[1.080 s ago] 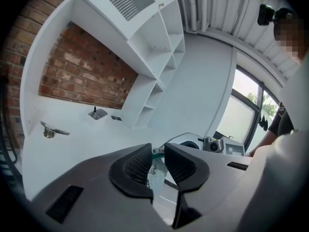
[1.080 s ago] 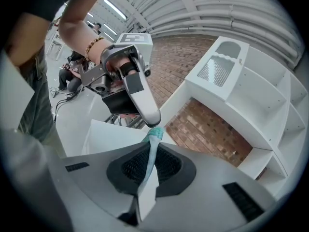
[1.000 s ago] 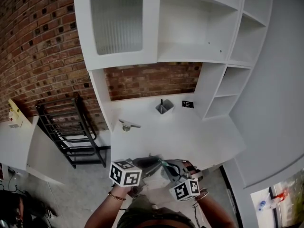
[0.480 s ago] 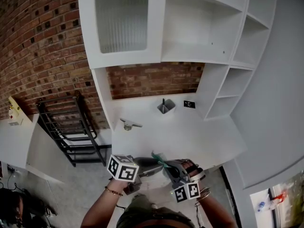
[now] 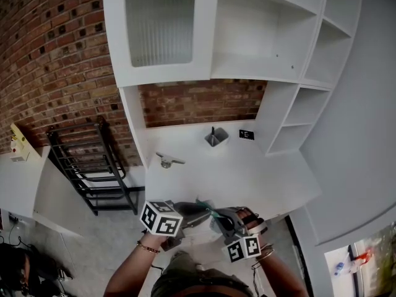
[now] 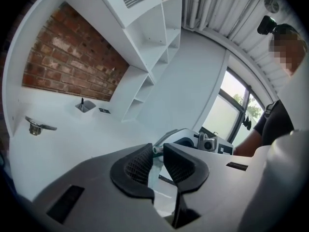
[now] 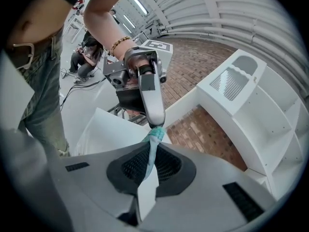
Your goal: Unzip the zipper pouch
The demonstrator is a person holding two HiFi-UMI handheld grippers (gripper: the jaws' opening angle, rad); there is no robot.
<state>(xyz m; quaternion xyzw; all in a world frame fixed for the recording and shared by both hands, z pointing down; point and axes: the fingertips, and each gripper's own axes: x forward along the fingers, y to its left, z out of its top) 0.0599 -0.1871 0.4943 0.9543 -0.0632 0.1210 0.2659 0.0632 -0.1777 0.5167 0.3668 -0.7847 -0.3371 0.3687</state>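
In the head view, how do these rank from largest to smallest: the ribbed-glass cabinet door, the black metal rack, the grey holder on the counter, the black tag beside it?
1. cabinet door, though nearness to the camera may enlarge it
2. black metal rack
3. grey holder
4. black tag, only slightly smaller than the holder

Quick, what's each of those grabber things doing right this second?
Left gripper: jaws have just been closing, pinching the zipper end of the pouch.
Right gripper: jaws shut on the pouch.
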